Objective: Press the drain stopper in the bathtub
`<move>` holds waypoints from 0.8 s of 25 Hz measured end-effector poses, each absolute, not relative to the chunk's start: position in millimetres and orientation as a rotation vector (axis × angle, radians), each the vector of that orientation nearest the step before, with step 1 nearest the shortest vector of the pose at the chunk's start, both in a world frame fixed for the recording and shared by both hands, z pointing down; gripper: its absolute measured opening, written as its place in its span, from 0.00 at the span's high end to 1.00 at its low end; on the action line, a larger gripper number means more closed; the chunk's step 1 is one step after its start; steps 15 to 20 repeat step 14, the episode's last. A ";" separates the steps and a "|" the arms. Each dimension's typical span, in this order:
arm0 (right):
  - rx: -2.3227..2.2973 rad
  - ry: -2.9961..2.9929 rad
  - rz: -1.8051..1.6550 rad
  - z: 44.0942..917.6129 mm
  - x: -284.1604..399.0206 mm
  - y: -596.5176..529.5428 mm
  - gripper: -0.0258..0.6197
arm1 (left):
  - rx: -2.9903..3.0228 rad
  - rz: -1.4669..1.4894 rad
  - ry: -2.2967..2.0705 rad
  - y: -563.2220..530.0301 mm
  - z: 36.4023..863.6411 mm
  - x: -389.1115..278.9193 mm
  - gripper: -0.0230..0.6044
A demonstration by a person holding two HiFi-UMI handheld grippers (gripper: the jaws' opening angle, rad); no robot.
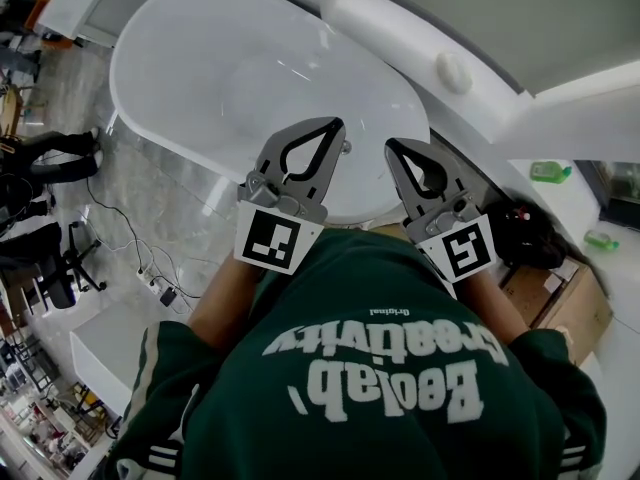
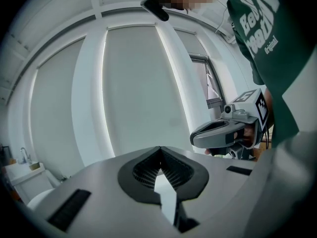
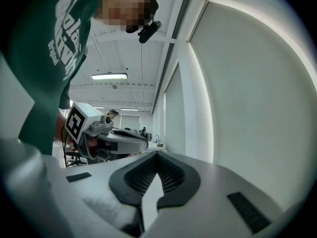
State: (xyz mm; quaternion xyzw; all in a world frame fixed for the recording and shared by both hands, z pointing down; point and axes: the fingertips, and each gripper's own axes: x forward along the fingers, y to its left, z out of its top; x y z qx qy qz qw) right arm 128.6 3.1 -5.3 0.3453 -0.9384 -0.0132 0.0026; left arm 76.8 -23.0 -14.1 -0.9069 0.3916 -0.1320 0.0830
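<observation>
The white oval bathtub (image 1: 180,38) lies below and ahead of me in the head view. A small metal fitting (image 1: 347,148) shows at its near end; I cannot tell whether it is the drain stopper. My left gripper (image 1: 337,124) is held above the tub's near end, jaws shut with nothing between them. My right gripper (image 1: 391,145) hovers beside it over the near rim, also shut and empty. In the left gripper view the shut jaws (image 2: 160,149) point up at a pale wall. The right gripper view shows its shut jaws (image 3: 157,154) and the left gripper (image 3: 116,138).
A white ledge with a round knob (image 1: 453,71) runs behind the tub. Cables and a power strip (image 1: 160,290) lie on the marble floor at left, near black chairs (image 1: 50,258). A black bag (image 1: 525,230), a cardboard box (image 1: 560,303) and a green bottle (image 1: 550,171) sit at right.
</observation>
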 end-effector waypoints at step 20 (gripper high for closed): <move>1.124 -2.893 -0.090 -14.9 124.9 -4.1 0.94 | -2.713 -0.389 1.147 -27.5 -16.2 79.5 0.95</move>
